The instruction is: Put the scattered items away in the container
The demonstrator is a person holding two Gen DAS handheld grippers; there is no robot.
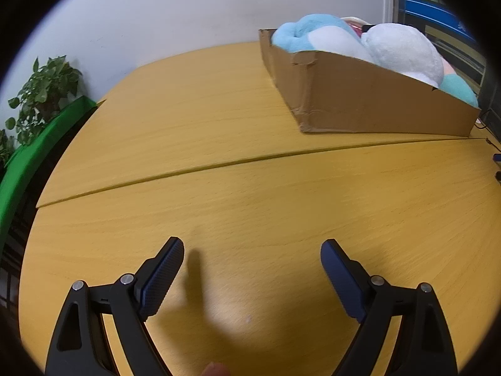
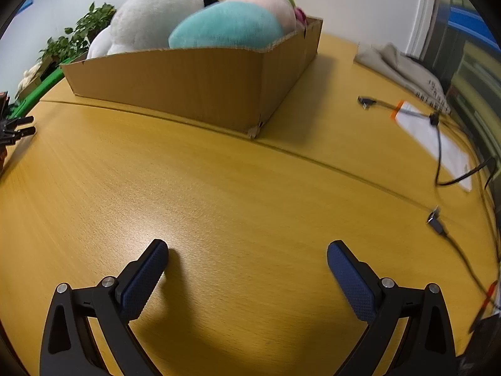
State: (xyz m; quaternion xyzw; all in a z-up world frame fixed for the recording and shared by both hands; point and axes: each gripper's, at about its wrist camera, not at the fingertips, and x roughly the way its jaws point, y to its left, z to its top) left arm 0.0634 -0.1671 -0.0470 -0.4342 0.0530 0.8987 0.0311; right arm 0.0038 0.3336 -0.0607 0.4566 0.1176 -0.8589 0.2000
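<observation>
Cardboard container point(image 1: 360, 103) stands on the far half of the wooden table point(image 1: 219, 188), beyond the seam between its two panels, heaped with plush toys point(image 1: 400, 50) that rise well above its rim. Seen from the right wrist, the same container point(image 2: 194, 81) holds a white, a teal and a pink toy, crowded together. Left gripper point(image 1: 252, 250) and right gripper point(image 2: 247, 250) both hover over bare wood, jaws spread wide with nothing between them. No scattered item remains on the tabletop in either view, so the tidying appears complete or nearly so. Risks from here: the overfilled heap could shed a toy if the container is nudged, and the loose cables point(image 2: 438, 144) beside the paper point(image 2: 438, 138) to the right could snag a passing finger.
</observation>
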